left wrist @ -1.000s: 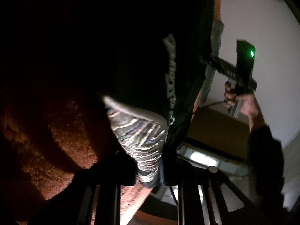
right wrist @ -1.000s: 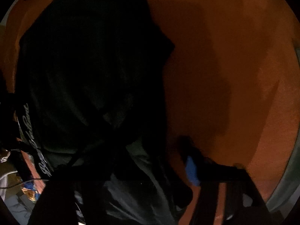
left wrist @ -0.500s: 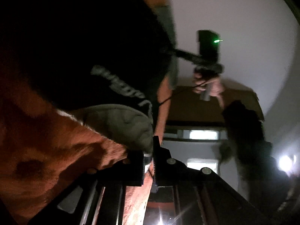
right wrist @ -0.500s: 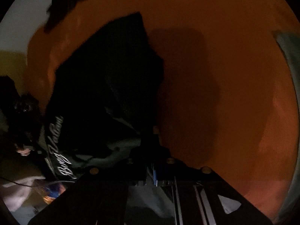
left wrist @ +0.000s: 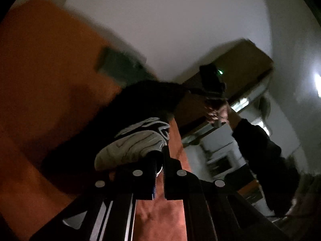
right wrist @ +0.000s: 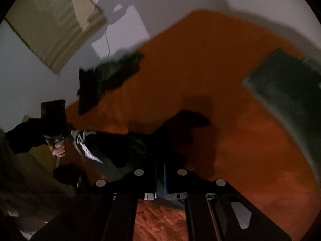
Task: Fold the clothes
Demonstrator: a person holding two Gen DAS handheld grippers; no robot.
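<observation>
With my left gripper (left wrist: 159, 160) and right gripper (right wrist: 160, 172) each clamped on the dark garment (right wrist: 128, 146), I hold it stretched above the orange blanket (right wrist: 220, 100), folding not yet begun.

Orange bedspread (right wrist: 230, 92) lies open — folded green cloth (right wrist: 289, 84) crowds its edge.

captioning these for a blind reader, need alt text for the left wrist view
The left claw is shut on a black garment with a grey printed band, lifted above an orange blanket. Beyond it, a hand holds the right claw up.
</observation>
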